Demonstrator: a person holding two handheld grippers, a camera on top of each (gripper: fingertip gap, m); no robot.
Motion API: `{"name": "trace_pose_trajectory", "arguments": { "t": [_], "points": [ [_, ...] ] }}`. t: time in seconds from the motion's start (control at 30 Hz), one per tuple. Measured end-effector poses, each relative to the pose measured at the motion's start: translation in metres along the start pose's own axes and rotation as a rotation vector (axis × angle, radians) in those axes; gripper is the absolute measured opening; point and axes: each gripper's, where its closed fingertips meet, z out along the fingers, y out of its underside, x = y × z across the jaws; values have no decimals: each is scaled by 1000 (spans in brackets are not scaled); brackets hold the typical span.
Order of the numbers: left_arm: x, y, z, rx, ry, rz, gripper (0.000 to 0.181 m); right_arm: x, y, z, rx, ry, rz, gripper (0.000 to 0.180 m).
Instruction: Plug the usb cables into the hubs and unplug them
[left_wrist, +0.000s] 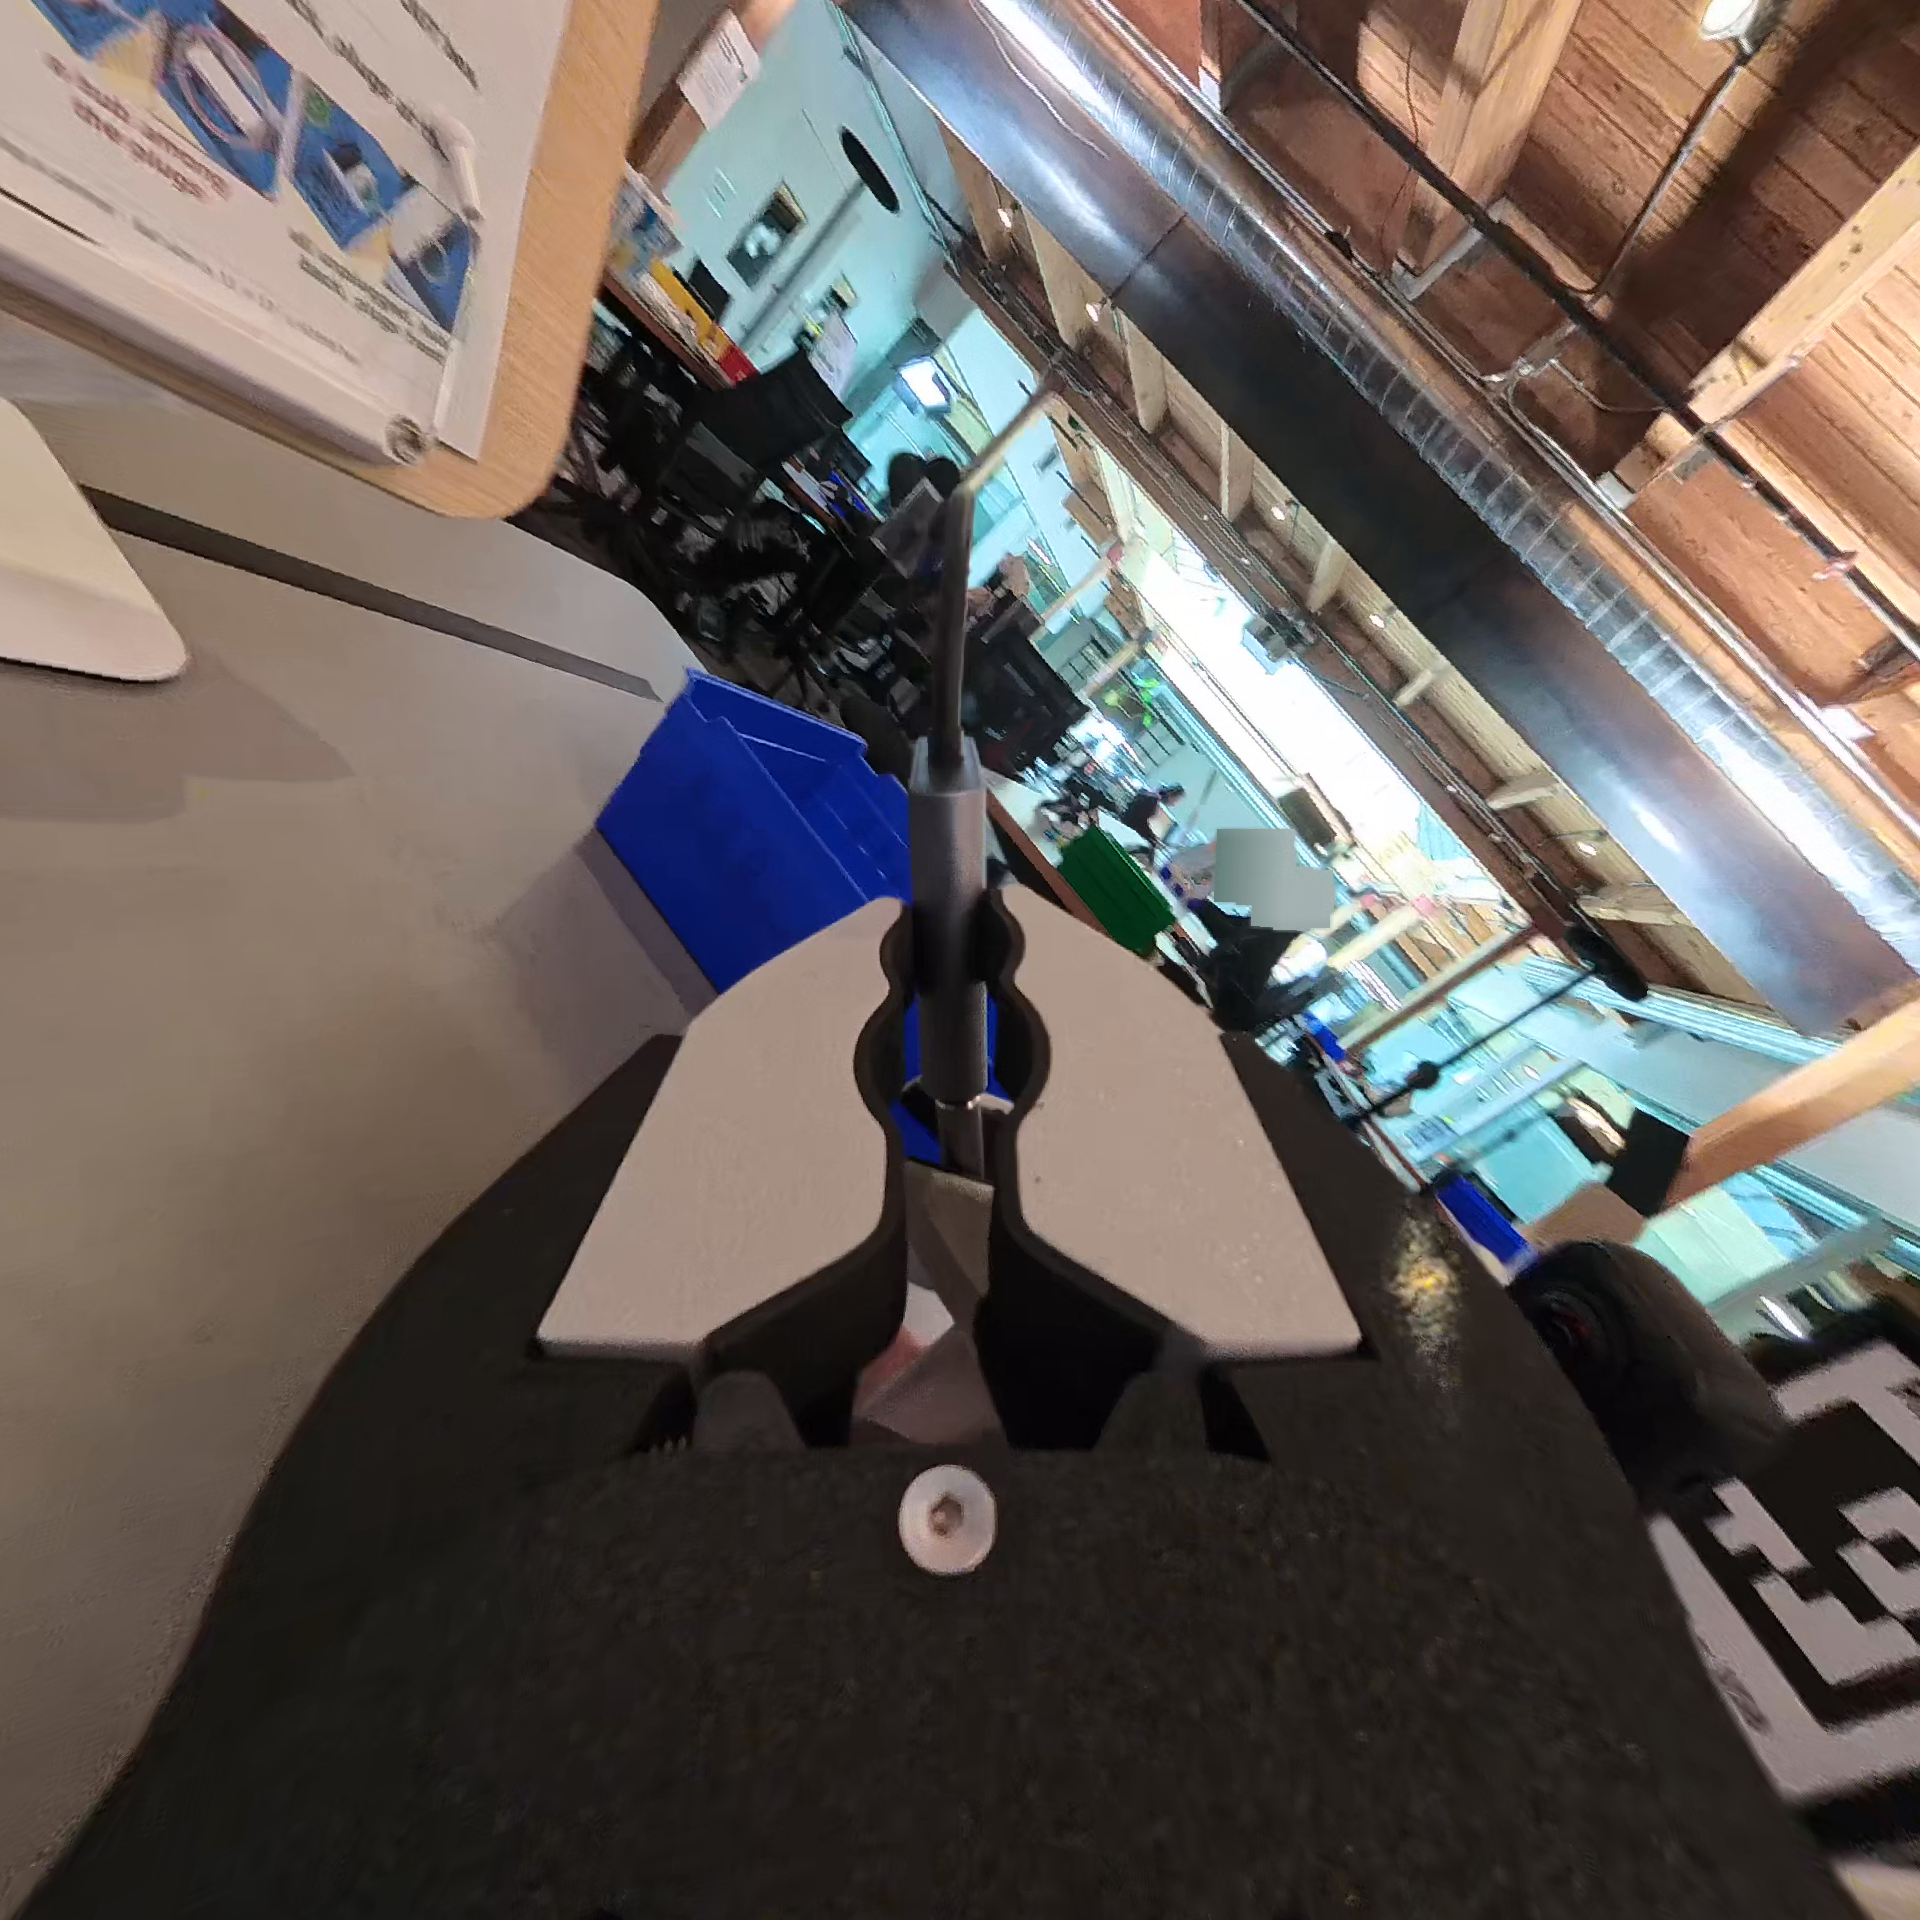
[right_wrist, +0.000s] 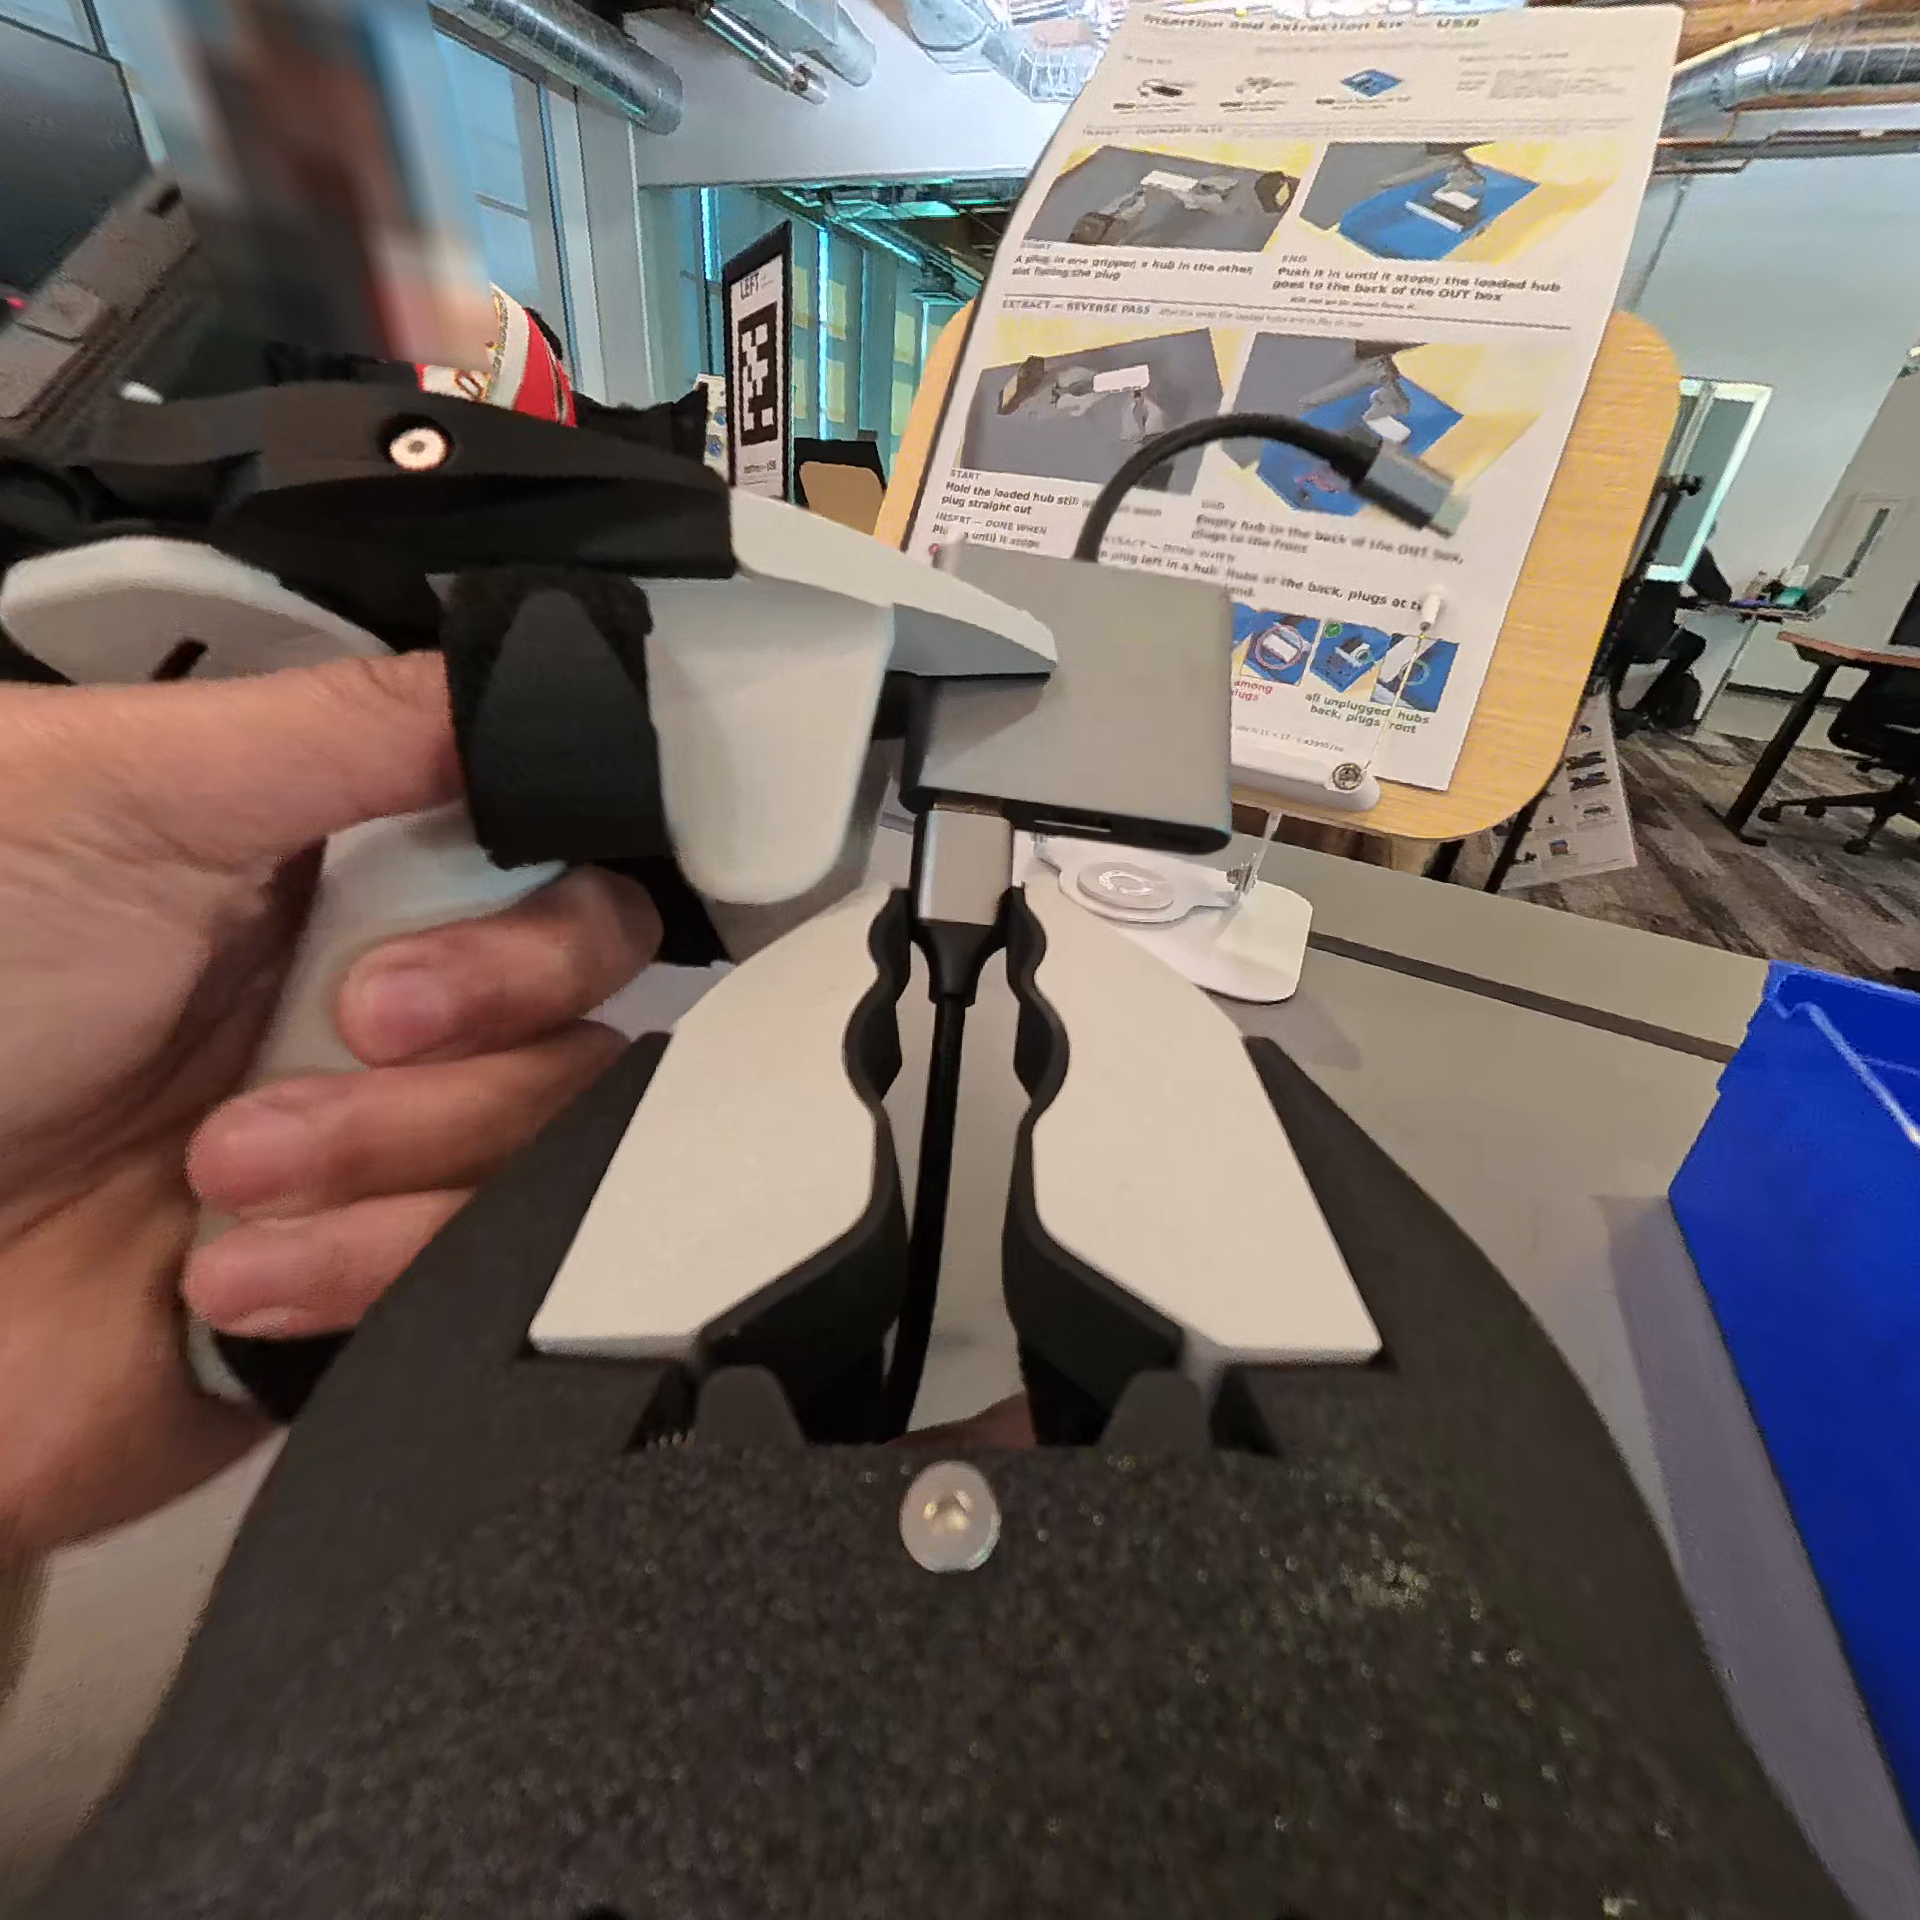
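Grey desk (right_wrist: 1475, 997) runs under both tongs, matte, with a dark seam line across it beyond the right tongs. Open workshop behind: exposed timber ceiling and a metal duct (left_wrist: 1351, 343) in the left wrist view, office chairs and glazed partitions in the right.

Blue bin (right_wrist: 1808, 1268) sits on the desk just right of the right tongs; a blue bin (left_wrist: 748, 831) also shows ahead-left of the left tongs. Instruction sheet (right_wrist: 1299, 395) stands propped on a white stand (right_wrist: 1236, 935) against a rounded wooden board (right_wrist: 1621, 582), beyond the right tongs.

Left tongs (left_wrist: 948, 997) are clamped on the grey hub (right_wrist: 1091, 696), seen edge-on between the tips in their own view; the hub's own black lead (right_wrist: 1226, 436) arcs up from its far end to a grey connector. A hand (right_wrist: 208, 935) grips the left handle.

Right tongs (right_wrist: 958, 935) are closed on the USB cable (right_wrist: 935, 1143) just behind its silver plug (right_wrist: 958, 862). Plug tip meets the hub's near edge at a port; how deep it sits I cannot tell. All of it is held in the air above the desk.
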Motion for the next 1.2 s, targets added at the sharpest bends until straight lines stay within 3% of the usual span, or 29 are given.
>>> {"name": "trace_pose_trajectory", "arguments": {
  "t": [0.23,0.43,0.6,0.67,0.77,1.0,1.2],
  "points": [
    [7,8,-13,-251,139,-28,11,6,-4,-4,-35,-195,-314,18],
    [8,15,-18,-343,95,98,21,13,-5,-7,-85,-347,-467,18],
    [5,10,-22,-348,38,187,35,7,0,-12,-86,-390,-443,18],
    [1,11,-23,-362,11,214,21,4,-1,-14,-76,-406,-416,18],
    [6,11,-24,-360,52,193,16,0,-2,-15,-72,-426,-383,18],
    [9,1,-19,-253,85,79,13,3,-5,-11,-76,-387,-352,18],
    [7,3,-19,-269,98,55,12,2,-2,-12,-80,-365,-349,18]
  ]
}}
